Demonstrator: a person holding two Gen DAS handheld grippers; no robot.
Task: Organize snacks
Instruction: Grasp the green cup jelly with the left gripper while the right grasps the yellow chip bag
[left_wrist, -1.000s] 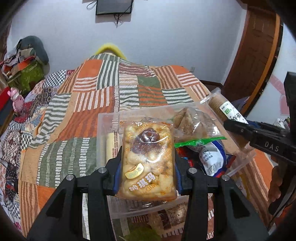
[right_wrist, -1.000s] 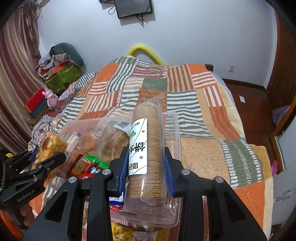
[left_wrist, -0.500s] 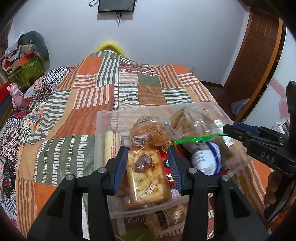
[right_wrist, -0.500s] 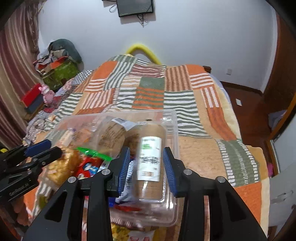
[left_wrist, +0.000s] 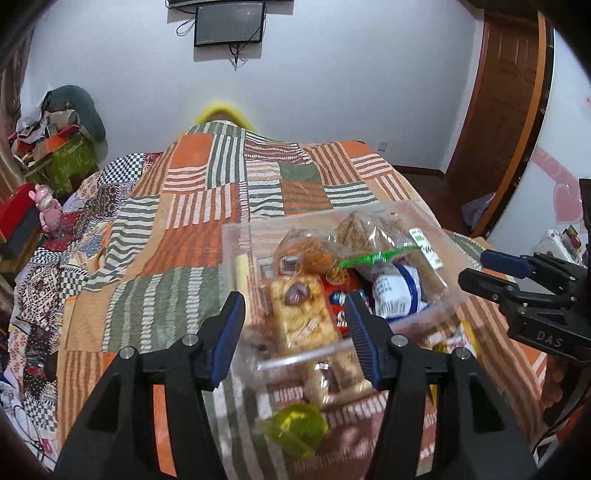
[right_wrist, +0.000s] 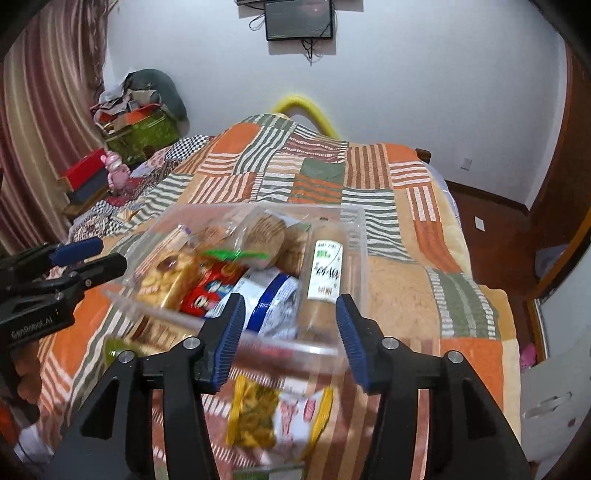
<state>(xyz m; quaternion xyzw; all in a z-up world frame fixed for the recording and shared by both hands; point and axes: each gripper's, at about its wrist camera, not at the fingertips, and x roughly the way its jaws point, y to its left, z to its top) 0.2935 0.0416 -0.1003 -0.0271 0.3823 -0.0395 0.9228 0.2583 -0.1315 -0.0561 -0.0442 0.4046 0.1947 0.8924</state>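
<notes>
A clear plastic bin (left_wrist: 236, 236) (right_wrist: 360, 229) full of snack packs sits on the bed. A yellow caramel-nut snack pack (left_wrist: 301, 317) (right_wrist: 166, 273) lies at its near left. A long brown biscuit roll (right_wrist: 323, 273) (left_wrist: 424, 254) lies along its right side. My left gripper (left_wrist: 295, 332) is open and empty, just in front of the nut pack. My right gripper (right_wrist: 288, 332) is open and empty, just in front of the biscuit roll. Each gripper also shows in the other's view: right (left_wrist: 517, 273), left (right_wrist: 70, 262).
Loose snacks lie on the patchwork bedspread (left_wrist: 177, 206) in front of the bin: a green jelly cup (left_wrist: 295, 424), a yellow-edged snack bag (right_wrist: 255, 417), a brown pack (left_wrist: 332, 380). Cluttered boxes (right_wrist: 136, 122) stand at the far left, a wooden door (left_wrist: 498, 92) at the right.
Both grippers opened and pulled back. The left let the nut pack drop into the bin; the right let the biscuit roll drop into the bin's right side.
</notes>
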